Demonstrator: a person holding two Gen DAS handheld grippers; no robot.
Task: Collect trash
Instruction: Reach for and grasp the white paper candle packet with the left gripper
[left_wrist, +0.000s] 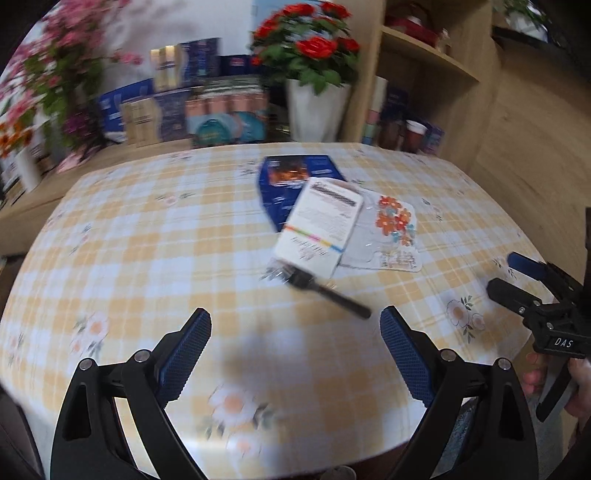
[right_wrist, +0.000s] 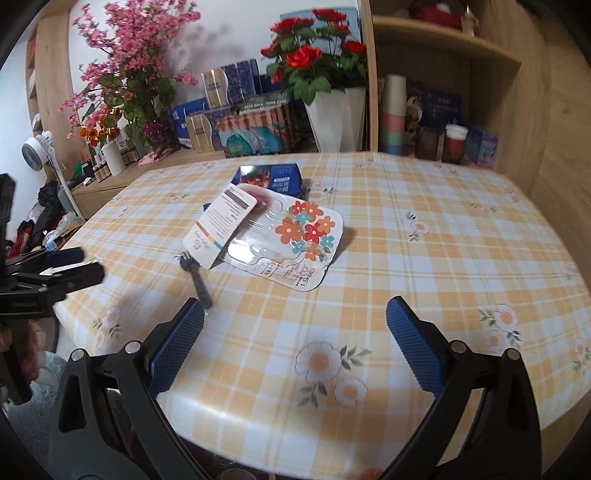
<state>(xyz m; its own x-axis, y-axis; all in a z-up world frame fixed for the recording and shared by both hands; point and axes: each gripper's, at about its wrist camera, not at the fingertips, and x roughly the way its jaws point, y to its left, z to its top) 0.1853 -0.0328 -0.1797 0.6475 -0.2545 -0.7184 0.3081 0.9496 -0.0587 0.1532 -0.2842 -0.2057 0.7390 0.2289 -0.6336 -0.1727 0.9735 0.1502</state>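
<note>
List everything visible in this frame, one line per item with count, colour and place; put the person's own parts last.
blue box: 1, dark blue, far middle of table, partly under the card.
white card: 1, white with rainbow stripe, overlapping the pack.
flowered plastic pack: 1, clear with orange and teal flowers, table centre.
fork: 1, black, tines under the card's near edge.
table: 1, yellow-white checked cloth.
red roses: 1 bunch, white vase, behind table.
pink blossoms: 1 spray, back left.
stacked cups: 1 stack, pastel, shelf.
fan: 1, white, far left.
left gripper: jaws open, empty.
right gripper: jaws open, empty.
</note>
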